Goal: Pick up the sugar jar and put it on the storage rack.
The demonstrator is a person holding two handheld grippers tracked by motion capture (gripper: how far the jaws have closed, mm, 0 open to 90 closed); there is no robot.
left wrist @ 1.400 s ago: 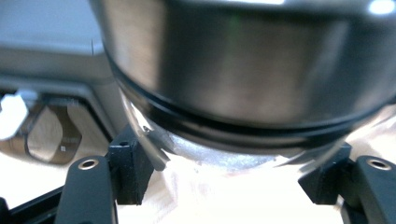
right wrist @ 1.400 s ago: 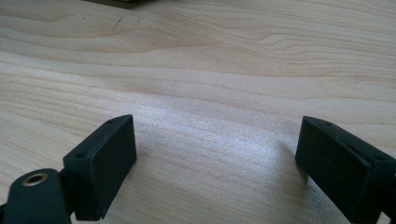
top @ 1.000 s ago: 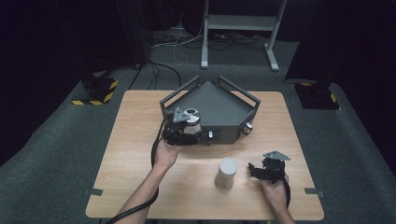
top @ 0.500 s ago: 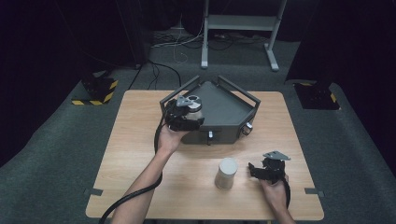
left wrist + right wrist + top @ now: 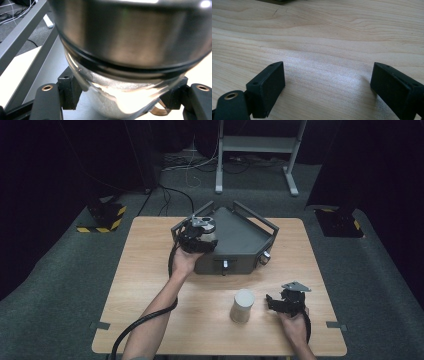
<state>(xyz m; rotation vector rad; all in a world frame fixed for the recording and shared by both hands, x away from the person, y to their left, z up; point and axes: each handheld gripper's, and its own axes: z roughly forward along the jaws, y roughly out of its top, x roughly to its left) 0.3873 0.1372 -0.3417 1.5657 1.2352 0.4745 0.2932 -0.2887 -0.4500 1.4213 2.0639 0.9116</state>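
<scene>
Wood table (image 5: 150,285): pale grain, set on a dark grey carpet; the person's forearms come in from its near edge.
Grey tray (image 5: 240,240): a dark metal box with raised rails, standing at the far middle of the table, with small knobs on its near face.
Left gripper (image 5: 199,234): held over the left corner of the tray, its jaws clamped on a jar; a black cable trails back from it along the forearm.
Jar (image 5: 120,75): clear glass with a brushed metal lid ringed by a dark band; it sits between the two black jaws in the left gripper view, lid toward the camera and tilted; something pale lies inside, too blurred to name.
Jar's place: above the tray's left corner, off the table, with a grey rail of the tray just to its left in the left gripper view.
Right gripper (image 5: 286,301): near right of the table, low over the wood, jaws spread wide with nothing between them.
Right gripper view: bare wood (image 5: 324,50) shows between the two parted jaws.
White cup (image 5: 242,306): upright on the table, just left of the right gripper and not touching it, well apart from the tray.
Frame (image 5: 255,145): pale metal legs on the floor beyond the far edge.
</scene>
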